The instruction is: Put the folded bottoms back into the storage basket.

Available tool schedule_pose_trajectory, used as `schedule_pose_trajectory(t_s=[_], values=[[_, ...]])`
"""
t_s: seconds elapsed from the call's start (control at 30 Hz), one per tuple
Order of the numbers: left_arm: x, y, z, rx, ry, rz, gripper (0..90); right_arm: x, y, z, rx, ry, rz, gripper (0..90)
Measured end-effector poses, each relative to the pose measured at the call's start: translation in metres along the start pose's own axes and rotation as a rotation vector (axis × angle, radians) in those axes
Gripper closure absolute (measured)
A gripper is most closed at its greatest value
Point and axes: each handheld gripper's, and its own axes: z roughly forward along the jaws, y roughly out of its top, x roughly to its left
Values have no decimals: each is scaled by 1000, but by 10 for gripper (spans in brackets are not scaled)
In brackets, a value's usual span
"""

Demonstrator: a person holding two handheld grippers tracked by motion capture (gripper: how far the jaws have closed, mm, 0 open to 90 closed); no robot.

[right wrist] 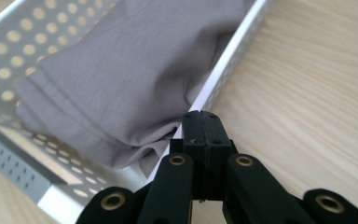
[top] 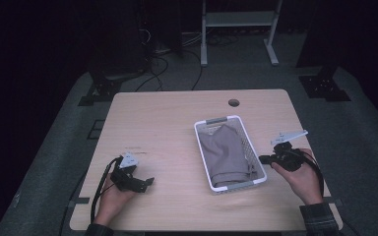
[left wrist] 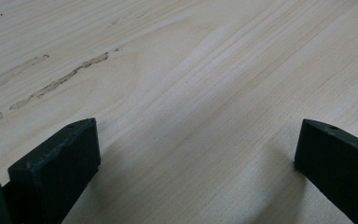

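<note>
in the high view, the white basket (top: 229, 153) with the grey cloth (top: 225, 155) sat toward the table's (top: 157, 118) right edge. in the left gripper view, the left gripper (left wrist: 196, 154) stood open over bare wood. in the right gripper view, the right gripper (right wrist: 203, 122) was closed, empty, at the basket rim; pushing might skid the basket.

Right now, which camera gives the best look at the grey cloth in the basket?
The right gripper view: the grey cloth lies close up there, folds and hem clear, inside the white basket. The high view shows the whole cloth small and dim. The left gripper view looks at bare table.
</note>
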Motion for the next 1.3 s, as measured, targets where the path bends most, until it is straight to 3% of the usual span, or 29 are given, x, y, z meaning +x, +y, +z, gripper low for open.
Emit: schedule_pose_trajectory(t_s=[0.4,0.6,0.73,0.83,1.0,1.2,1.23,1.3], values=[[0,0,0,0,0,0,0,31,-2,4,7,55,-79,896],[0,0,0,0,0,1,0,39,0,7,7,77,-92,896],[0,0,0,0,-1,1,0,34,-3,9,-10,49,-81,865],[0,0,0,0,-1,1,0,22,-7,11,-33,24,-29,693],[0,0,0,0,-1,2,0,13,-9,11,-92,-45,-23,467],[0,-1,-1,1,-4,9,0,4,-14,15,-100,-125,-13,388],[0,0,-1,2,-4,9,0,-1,-17,20,-93,-156,-2,377],[0,0,-1,2,-5,9,0,-3,-19,22,-93,-165,5,373]])
